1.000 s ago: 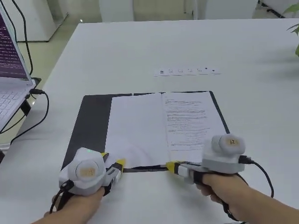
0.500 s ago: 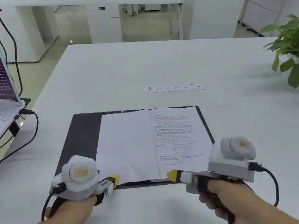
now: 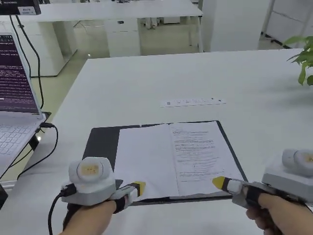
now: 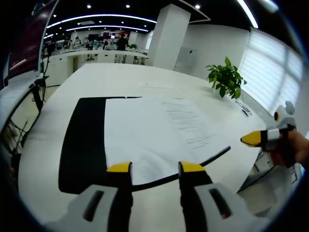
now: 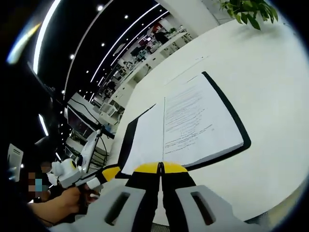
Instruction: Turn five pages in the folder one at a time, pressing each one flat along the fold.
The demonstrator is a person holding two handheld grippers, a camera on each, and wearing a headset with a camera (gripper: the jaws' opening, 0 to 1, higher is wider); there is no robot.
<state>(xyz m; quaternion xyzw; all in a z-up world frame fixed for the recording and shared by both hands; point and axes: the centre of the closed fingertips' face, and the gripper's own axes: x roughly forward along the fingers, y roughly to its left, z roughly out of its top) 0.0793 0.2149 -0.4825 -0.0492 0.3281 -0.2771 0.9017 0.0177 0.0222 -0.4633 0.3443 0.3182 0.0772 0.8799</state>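
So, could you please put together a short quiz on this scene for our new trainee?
1. Of the left gripper and the right gripper, which has its jaws apart? A. left B. right C. both
2. True or false: in the head view the printed page lies on the left half of the folder.
3. Fill in: on the table, left of the folder, stands an open ____.
Key: 1. A. 2. False; it lies on the right half. 3. laptop.

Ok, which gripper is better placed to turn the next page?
Probably the right gripper: it's by a corner of the printed page, though its jaws are shut. The left gripper, open, is at the blank page.
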